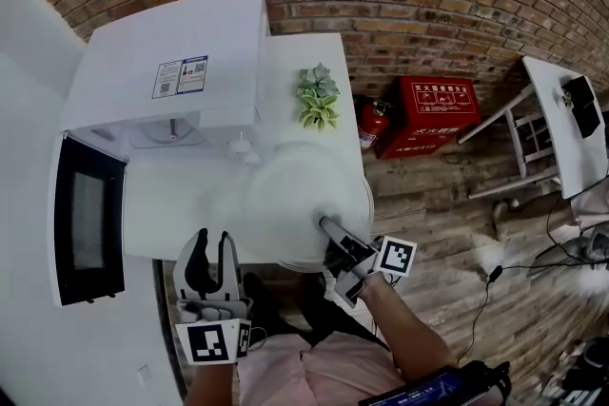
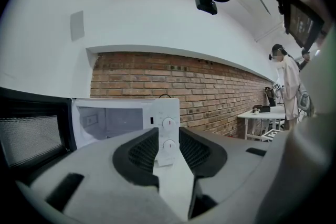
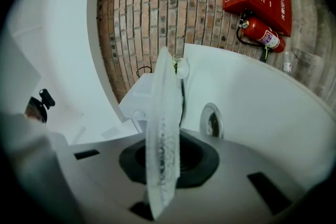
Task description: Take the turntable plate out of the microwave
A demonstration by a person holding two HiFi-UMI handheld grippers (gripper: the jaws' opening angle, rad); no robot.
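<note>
The clear glass turntable plate [image 1: 295, 195] is outside the white microwave [image 1: 171, 62], lying level over the white table [image 1: 295, 62] to the right of the oven. My right gripper [image 1: 330, 230] is shut on the plate's near rim. In the right gripper view the plate [image 3: 161, 134] shows edge-on between the jaws of the right gripper [image 3: 167, 165]. The microwave door [image 1: 88, 223] stands open at the left, with the cavity [image 2: 107, 120] showing bare. My left gripper [image 1: 211, 254] hangs at the table's front edge, open and holding nothing; the left gripper [image 2: 168, 152] points toward the microwave knobs [image 2: 169, 123].
A small potted plant [image 1: 317, 95] sits at the table's back edge. A red fire extinguisher [image 1: 373, 124] and a red box [image 1: 438, 114] stand on the wooden floor by the brick wall. A second white table [image 1: 561, 119] is far right, with a person [image 2: 287, 81] beside it.
</note>
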